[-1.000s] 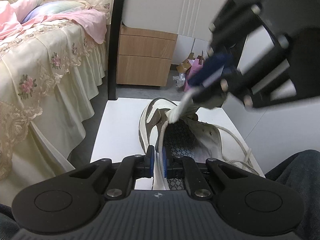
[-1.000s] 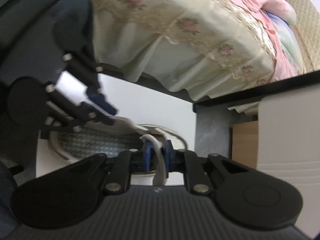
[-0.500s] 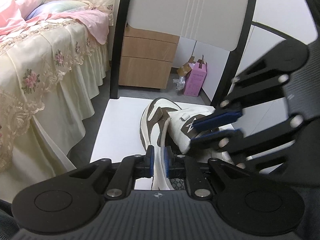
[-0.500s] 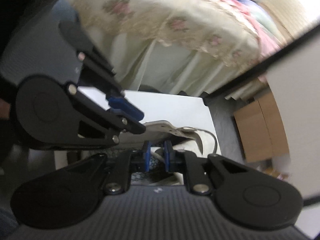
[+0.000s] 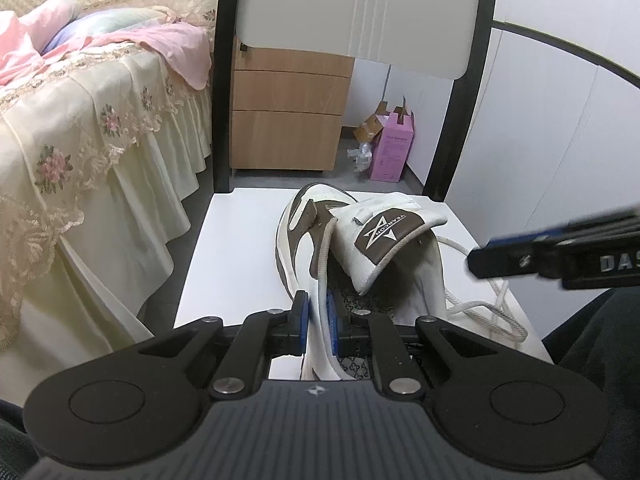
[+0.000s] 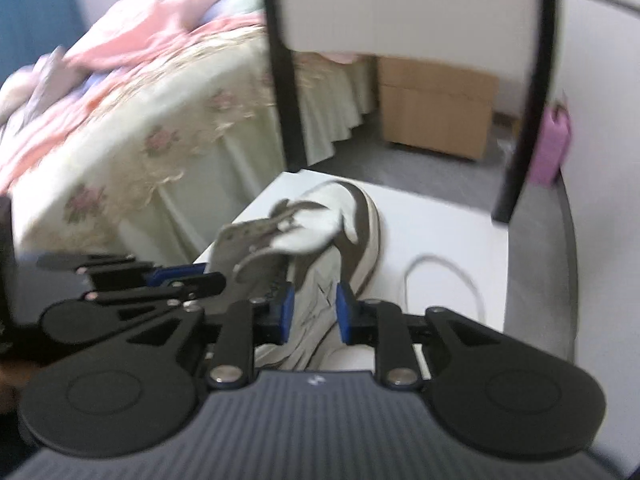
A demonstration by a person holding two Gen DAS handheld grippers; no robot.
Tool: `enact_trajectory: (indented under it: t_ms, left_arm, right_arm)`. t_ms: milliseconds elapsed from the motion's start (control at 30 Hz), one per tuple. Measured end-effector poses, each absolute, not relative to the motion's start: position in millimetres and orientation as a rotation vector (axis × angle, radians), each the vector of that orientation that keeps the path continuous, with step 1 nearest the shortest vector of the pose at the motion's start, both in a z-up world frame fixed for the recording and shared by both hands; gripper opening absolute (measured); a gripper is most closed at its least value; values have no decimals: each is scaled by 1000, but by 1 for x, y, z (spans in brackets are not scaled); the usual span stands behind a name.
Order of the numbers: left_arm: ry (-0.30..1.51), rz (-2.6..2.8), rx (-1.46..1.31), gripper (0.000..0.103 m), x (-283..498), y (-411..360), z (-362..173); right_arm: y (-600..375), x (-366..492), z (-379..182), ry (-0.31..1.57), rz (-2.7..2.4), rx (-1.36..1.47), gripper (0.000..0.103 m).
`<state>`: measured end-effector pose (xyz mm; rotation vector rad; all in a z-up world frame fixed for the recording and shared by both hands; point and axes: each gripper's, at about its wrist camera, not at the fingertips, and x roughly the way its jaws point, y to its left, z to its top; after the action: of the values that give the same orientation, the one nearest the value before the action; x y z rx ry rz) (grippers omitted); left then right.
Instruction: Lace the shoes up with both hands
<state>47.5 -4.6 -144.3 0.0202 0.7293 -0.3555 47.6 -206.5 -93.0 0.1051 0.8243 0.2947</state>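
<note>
White and brown, the shoe (image 5: 360, 264) lay on the chair seat (image 5: 236, 248), its lace (image 5: 488, 312) loose alongside. The left gripper (image 5: 317, 317) pinched the shoe's side edge; the right gripper (image 6: 313, 311) was opening, pads clear of the upper. Threading had hardly begun; next the right gripper needed a lace end.

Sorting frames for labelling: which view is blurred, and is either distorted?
Right wrist view: smeared by motion, the shoe and bed soft. Left wrist view: sharp, the tongue logo readable. Both bow straight chair posts, fisheye-style.
</note>
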Motion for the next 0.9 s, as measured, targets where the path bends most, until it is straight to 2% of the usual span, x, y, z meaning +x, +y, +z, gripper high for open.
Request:
enact_trajectory:
  t_ms: [233, 500, 600, 633, 667, 733, 800, 867, 900]
  left_arm:
    - [721, -351, 47, 14, 47, -9, -147]
    - [705, -378, 101, 14, 37, -26, -147]
    - [706, -371, 118, 14, 35, -28, -147]
    - [714, -370, 106, 14, 35, -26, -146]
    - [721, -370, 94, 19, 36, -24, -144]
    - [726, -371, 80, 21, 34, -20, -139]
    - [709, -363, 99, 31, 32, -17, -131]
    - [676, -373, 130, 48, 30, -19, -122]
    - [650, -394, 163, 50, 28, -21, -117]
  right_arm:
    - [-218, 51, -115, 805, 290, 335, 30]
    - [-206, 54, -123, 755, 306, 262, 31]
    - [-204, 60, -131, 754, 290, 256, 27]
    - [-204, 61, -133, 746, 282, 247, 21]
    - [-205, 61, -133, 744, 273, 249, 15]
    - [-210, 61, -135, 744, 264, 271, 13]
    - [-216, 61, -136, 745, 266, 305, 12]
    - [-221, 61, -137, 749, 273, 334, 12]
    - [-223, 62, -138, 752, 278, 349, 12]
